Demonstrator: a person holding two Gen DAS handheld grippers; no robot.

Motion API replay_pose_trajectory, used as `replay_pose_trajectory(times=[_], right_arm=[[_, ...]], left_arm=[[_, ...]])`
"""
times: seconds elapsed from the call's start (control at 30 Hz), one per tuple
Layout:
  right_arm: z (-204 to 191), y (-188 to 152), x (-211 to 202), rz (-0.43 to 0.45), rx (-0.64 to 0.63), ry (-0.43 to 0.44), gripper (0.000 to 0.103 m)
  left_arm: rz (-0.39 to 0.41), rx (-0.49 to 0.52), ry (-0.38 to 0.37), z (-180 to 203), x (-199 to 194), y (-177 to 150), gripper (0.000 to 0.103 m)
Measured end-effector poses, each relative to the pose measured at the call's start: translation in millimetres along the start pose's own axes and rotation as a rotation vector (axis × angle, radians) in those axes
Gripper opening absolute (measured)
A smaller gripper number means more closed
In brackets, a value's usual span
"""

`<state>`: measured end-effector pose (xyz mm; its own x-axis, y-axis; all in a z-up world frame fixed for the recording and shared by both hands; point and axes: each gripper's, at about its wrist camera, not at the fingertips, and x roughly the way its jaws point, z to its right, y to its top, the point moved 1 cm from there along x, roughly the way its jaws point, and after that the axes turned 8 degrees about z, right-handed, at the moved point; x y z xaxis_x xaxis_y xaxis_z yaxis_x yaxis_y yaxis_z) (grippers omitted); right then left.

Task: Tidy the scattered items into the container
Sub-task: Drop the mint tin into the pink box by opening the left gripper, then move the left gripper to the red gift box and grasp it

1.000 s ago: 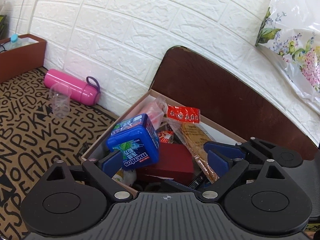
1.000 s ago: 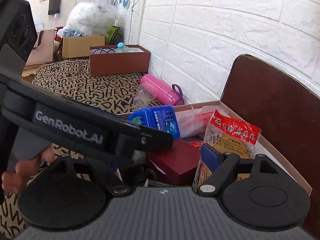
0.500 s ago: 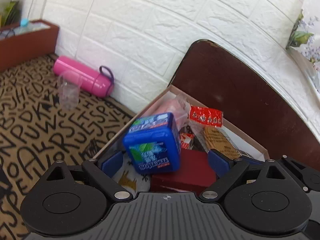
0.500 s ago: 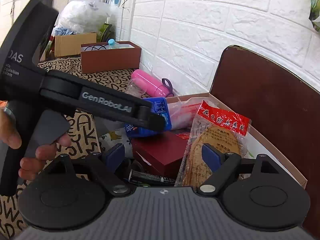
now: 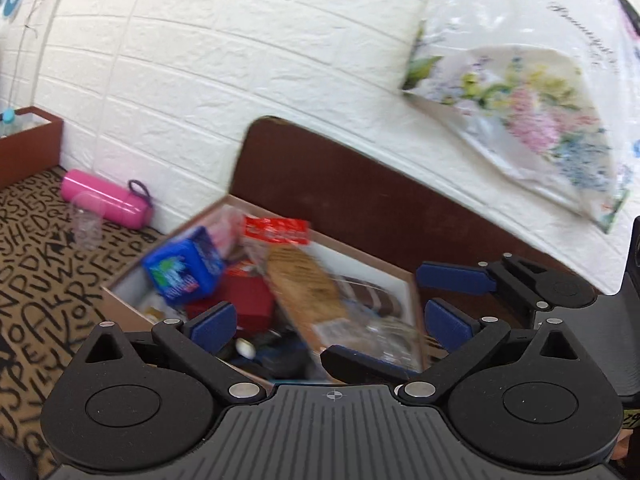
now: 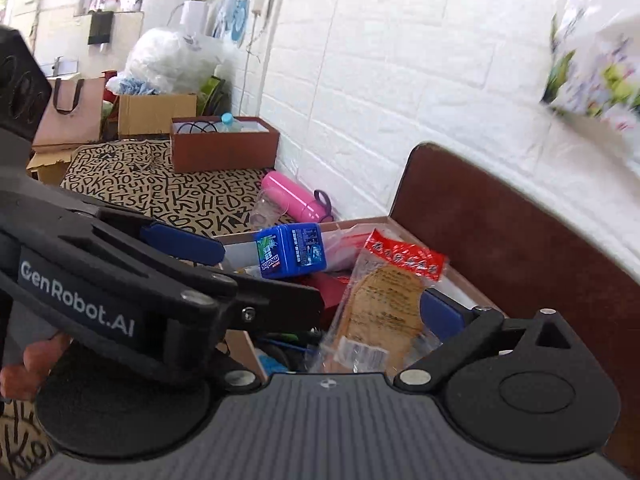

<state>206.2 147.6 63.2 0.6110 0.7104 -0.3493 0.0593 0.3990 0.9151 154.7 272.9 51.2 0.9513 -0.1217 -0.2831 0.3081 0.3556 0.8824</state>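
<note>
An open cardboard box (image 5: 120,296) (image 6: 460,280) with a brown lid (image 5: 360,208) leaning on the wall holds a blue Mentos tub (image 5: 182,268) (image 6: 290,250), a red box (image 5: 244,300), a red-topped snack packet (image 5: 304,280) (image 6: 384,300) and other small items. My left gripper (image 5: 328,324) is open and empty just above the box's near side. My right gripper (image 6: 332,316) is open and empty over the box, with the snack packet between its fingers but not gripped; its left finger is hidden behind the left gripper (image 6: 180,240).
A pink bottle (image 5: 104,204) (image 6: 294,196) and a clear plastic cup (image 5: 88,220) (image 6: 266,210) lie on the letter-patterned mat (image 5: 36,280) by the white brick wall. A brown box (image 6: 224,144) with a water bottle stands farther back. A floral bag (image 5: 520,100) hangs at the upper right.
The blue Mentos tub has left my left gripper and now rests in the box. Both grippers have drawn back from the box, and the left view has swung right.
</note>
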Motion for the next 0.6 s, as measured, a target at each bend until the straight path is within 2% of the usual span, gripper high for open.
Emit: replay_pose_trajectory(times=[0.2, 0.3, 0.5, 0.6], right_arm=[[1, -21, -89, 0.058, -0.024, -0.034, 0.101], [1, -47, -129, 0.077, 0.001, -0.073, 0.102], [-4, -120, -178, 0.050, 0.096, -0.203, 0.102], [-10, -154, -190, 0.015, 0.134, -0.263, 0.102]], left_arm=[[0.053, 0.025, -0.123, 68, -41, -40, 0.103], [0.039, 0.019, -0.175, 97, -52, -72, 0.103], [-0.116, -0.026, -0.264, 136, -47, -151, 0.103], [-0.200, -0.034, -0.283, 146, -40, -185, 0.103]])
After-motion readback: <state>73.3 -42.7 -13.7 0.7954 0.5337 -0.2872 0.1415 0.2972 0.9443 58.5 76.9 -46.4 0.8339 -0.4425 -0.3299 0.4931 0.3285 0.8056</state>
